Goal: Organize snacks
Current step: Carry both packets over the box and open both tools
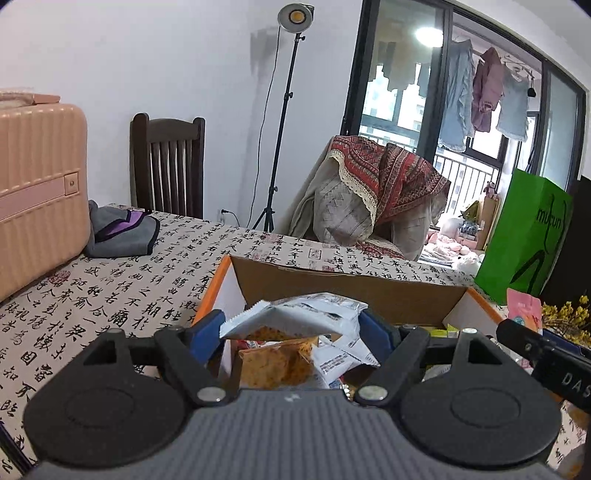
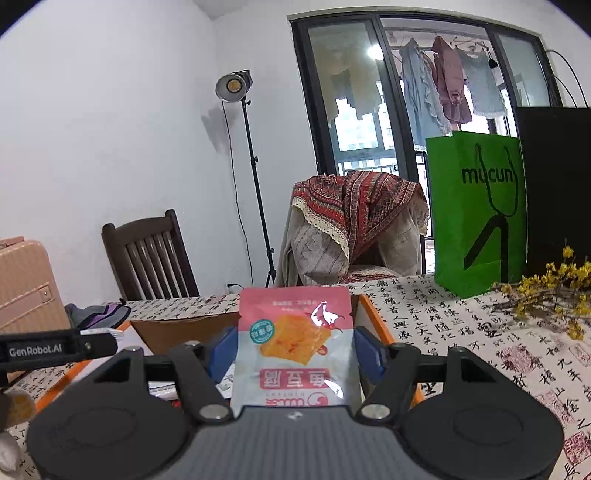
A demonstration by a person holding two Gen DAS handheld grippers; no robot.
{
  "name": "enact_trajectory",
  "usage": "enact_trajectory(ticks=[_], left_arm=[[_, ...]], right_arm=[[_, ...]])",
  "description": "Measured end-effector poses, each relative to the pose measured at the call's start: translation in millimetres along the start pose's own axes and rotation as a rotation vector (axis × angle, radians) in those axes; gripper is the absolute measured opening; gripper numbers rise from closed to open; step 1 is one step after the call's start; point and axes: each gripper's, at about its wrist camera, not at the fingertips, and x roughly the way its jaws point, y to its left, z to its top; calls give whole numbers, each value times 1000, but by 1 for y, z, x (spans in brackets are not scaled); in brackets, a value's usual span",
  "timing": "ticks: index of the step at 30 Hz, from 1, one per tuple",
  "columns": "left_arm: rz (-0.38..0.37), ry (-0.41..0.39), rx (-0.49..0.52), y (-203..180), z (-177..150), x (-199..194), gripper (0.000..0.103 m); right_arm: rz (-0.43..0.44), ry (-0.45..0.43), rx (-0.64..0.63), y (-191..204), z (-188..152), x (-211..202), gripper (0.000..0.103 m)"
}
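Calligraphy-printed cloth (image 1: 110, 295) covers the table, on which an orange-edged cardboard box (image 1: 347, 286) is set. Over the box, a white snack packet (image 1: 295, 317) is clamped by the left gripper (image 1: 291, 326), and a pink snack pouch (image 2: 295, 343) is pinched upright by the right gripper (image 2: 295, 350).

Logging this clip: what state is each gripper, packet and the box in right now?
Left gripper: shut on white packet, held over the box.
Right gripper: shut on pink packet, upright, print upside down.
Box: open, snack packets inside.
Lamp: lit.
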Motion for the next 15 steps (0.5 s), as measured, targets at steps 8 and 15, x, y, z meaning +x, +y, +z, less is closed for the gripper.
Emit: enact_trajectory(ticks=[8, 15], left_arm=[[-1, -36, 26, -5, -7, -3, 80], [-12, -37, 18, -5, -8, -3, 85]], right_arm=[[32, 28, 6, -10, -9, 7, 67], [22, 30, -6, -9, -10, 8, 77]])
